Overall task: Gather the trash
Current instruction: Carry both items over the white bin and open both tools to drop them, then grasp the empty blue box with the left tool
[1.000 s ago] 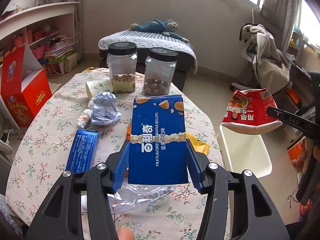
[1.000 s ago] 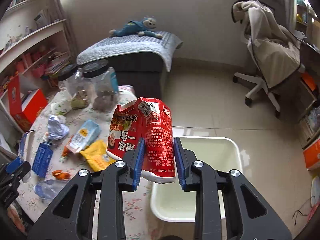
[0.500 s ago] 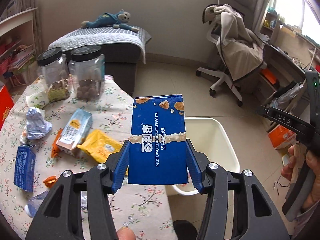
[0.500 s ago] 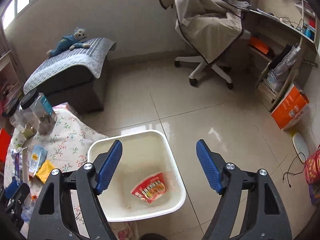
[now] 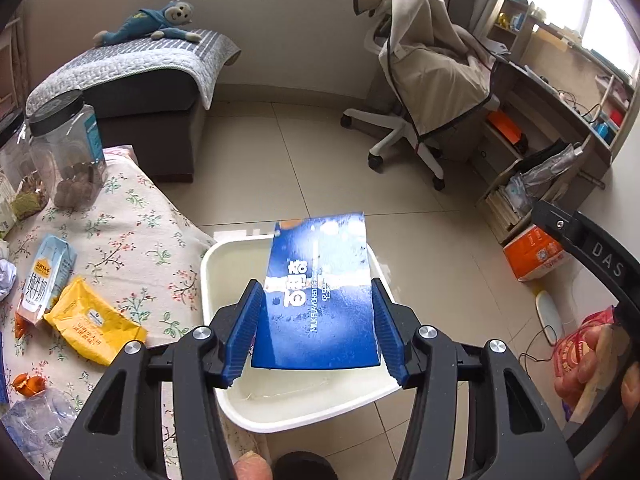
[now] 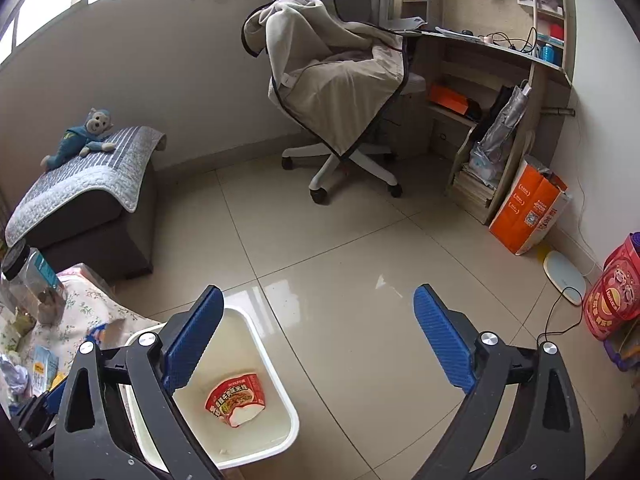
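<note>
The left gripper [image 5: 318, 326] has carried the blue biscuit box [image 5: 320, 292] over the white bin [image 5: 208, 280], which stands on the floor just right of the table [image 5: 132, 224]. Its jaws have just been opening a little: the box sits between the blue pads [image 5: 244, 332] with a sliver of gap showing on each side, and it looks blurred and tipped, so I judge it is slipping free rather than firmly clamped. To do this step well, the box should go while it hangs over the middle of the bin, not its rim; the jaws want to part cleanly and evenly so neither pad drags a corner sideways, and the hand should stay put until the box has dropped clear. The box's long axis runs away from the camera, near end between the pads, far end leaning out over the bin's far rim and a touch to the right, printed face up. The right gripper [image 6: 318, 336] has just spread wide and holds nothing; it hangs over the floor beside the bin, where a red noodle cup [image 6: 236, 400] already lies. More wrappers wait on the table, among them a yellow packet [image 5: 90, 320] and a milk carton [image 5: 46, 272].
</note>
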